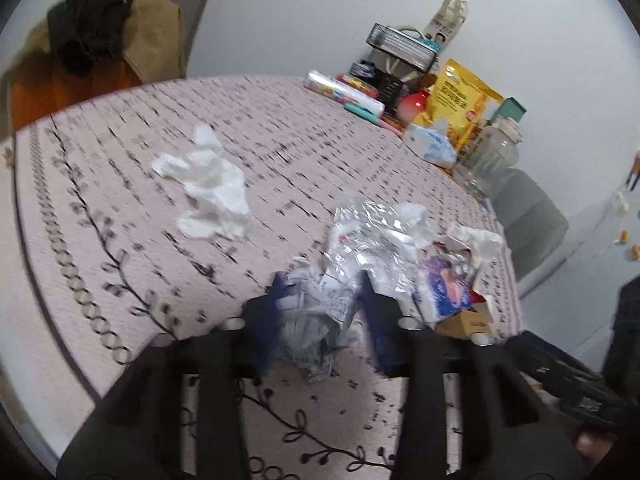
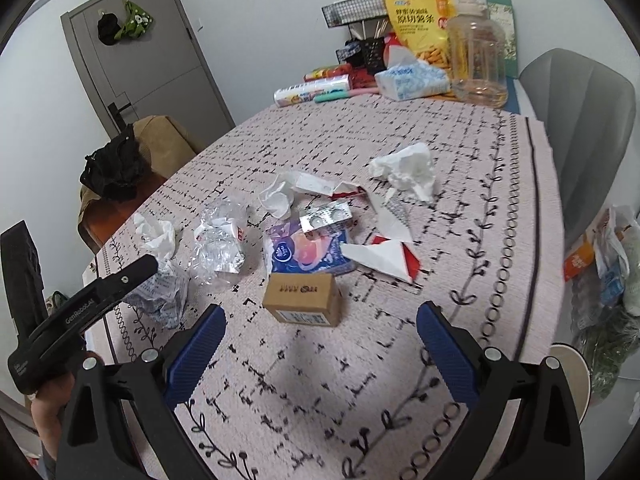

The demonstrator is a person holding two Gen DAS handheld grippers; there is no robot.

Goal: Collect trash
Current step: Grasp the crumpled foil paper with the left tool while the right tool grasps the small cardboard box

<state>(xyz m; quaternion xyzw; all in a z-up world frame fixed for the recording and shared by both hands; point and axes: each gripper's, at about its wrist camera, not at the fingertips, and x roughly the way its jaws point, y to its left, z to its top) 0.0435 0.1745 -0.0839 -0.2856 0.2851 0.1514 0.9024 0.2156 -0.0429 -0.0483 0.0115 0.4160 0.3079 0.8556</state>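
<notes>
Patterned cloth covers the table [image 2: 460, 152], littered with wrappers and tissues. At its near edge, the left gripper [image 1: 320, 304] pinches a crumpled paper ball [image 1: 316, 320]; lifting straight up should keep it from snagging. Facing the small cardboard box [image 2: 302, 298], the right gripper [image 2: 320, 344] is spread wide and holds nothing.

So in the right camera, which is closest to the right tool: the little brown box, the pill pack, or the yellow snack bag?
Measured from the right tool:
1. Brown box, just ahead.
2. Pill pack, mid-table among the trash.
3. Yellow snack bag, far end by the wall.
</notes>
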